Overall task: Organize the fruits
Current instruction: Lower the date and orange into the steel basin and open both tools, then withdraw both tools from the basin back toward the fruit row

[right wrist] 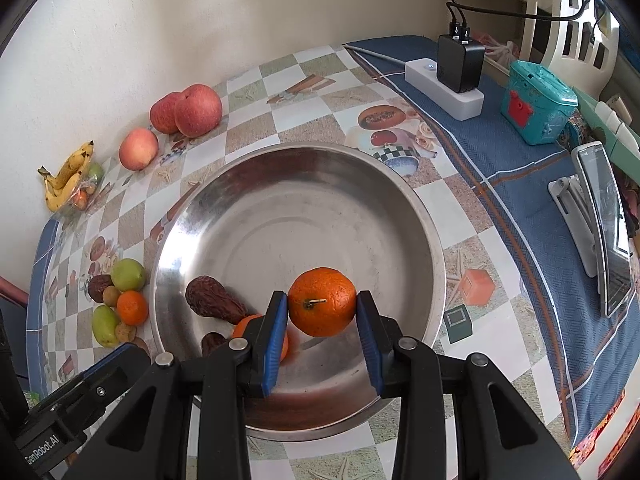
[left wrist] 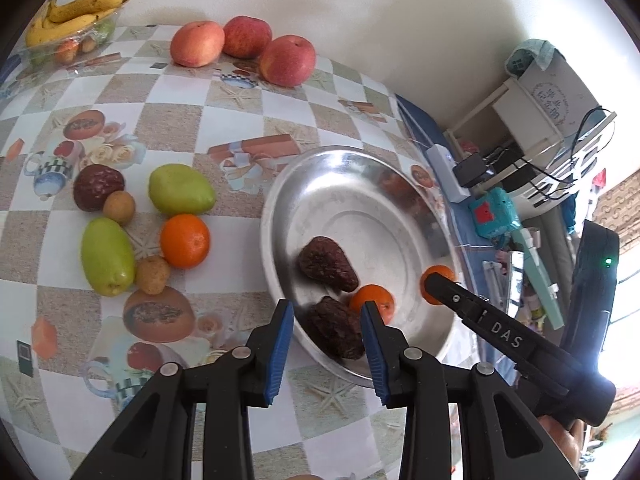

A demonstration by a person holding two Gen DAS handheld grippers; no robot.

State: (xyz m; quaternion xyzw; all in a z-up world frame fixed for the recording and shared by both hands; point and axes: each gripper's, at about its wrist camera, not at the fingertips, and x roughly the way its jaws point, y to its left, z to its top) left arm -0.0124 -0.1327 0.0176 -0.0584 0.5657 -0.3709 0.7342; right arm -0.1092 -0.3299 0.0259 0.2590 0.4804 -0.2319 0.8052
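A steel bowl (right wrist: 360, 208) sits on the checkered table. My right gripper (right wrist: 322, 314) is shut on an orange (right wrist: 322, 302) and holds it above the bowl's near side. In the bowl lie two dark wrinkled fruits (left wrist: 328, 264) and another orange (left wrist: 374, 300). My left gripper (left wrist: 326, 328) is open and empty above the bowl's near rim (left wrist: 276, 200). To the left of the bowl lie two green fruits (left wrist: 182, 190), one orange (left wrist: 185, 240), a dark red fruit (left wrist: 98, 187) and two small brown fruits (left wrist: 152, 275).
Three apples (left wrist: 286, 60) stand by the far wall. Bananas (left wrist: 76, 12) lie in a clear tray at the far left. A power strip with charger (right wrist: 448, 80), a teal box (right wrist: 536, 102) and a phone on a stand (right wrist: 604, 224) sit on the blue cloth at right.
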